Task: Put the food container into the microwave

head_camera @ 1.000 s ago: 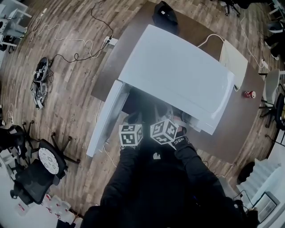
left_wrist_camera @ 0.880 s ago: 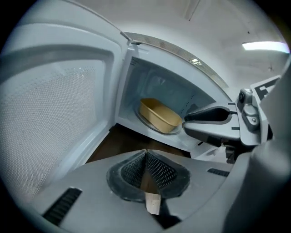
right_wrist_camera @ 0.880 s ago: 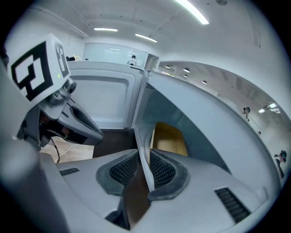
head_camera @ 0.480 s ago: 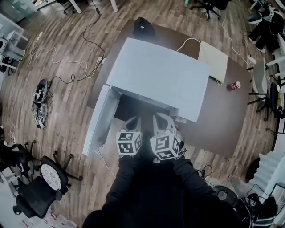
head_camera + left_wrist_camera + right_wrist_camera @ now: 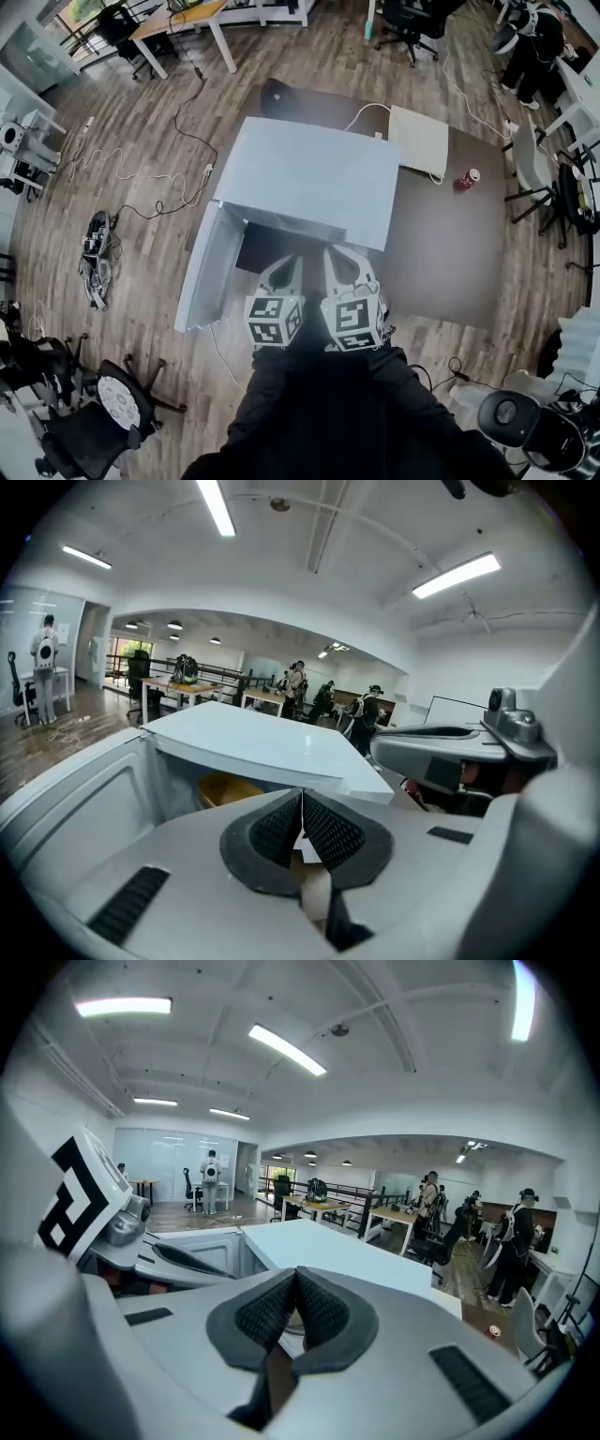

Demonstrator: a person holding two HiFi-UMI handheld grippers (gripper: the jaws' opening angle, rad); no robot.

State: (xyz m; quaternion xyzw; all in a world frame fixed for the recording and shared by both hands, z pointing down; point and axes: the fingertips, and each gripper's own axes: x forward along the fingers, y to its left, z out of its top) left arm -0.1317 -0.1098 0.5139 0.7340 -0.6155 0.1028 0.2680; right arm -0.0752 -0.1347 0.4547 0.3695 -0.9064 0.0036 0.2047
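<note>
The white microwave (image 5: pixel 309 178) stands on the brown table (image 5: pixel 450 253), its door (image 5: pixel 208 270) swung open to the left. Through the opening, the left gripper view shows a tan food container (image 5: pixel 225 787) inside the cavity, partly hidden by the gripper body. My left gripper (image 5: pixel 286 264) and right gripper (image 5: pixel 336 255) sit side by side just in front of the opening, pointing at it. Both are shut, pads pressed together with nothing held: left gripper (image 5: pixel 302 803), right gripper (image 5: pixel 295 1283).
A red can (image 5: pixel 466 178) and a flat white box (image 5: pixel 419 139) lie on the table right of the microwave. A black object (image 5: pixel 277 94) sits at the table's far end. Cables (image 5: pixel 141 202) trail on the wood floor; office chairs (image 5: pixel 103 412) stand at lower left.
Both grippers have drawn back from the microwave opening toward the person. The head view has pulled away, so the microwave looks smaller and farther off.
</note>
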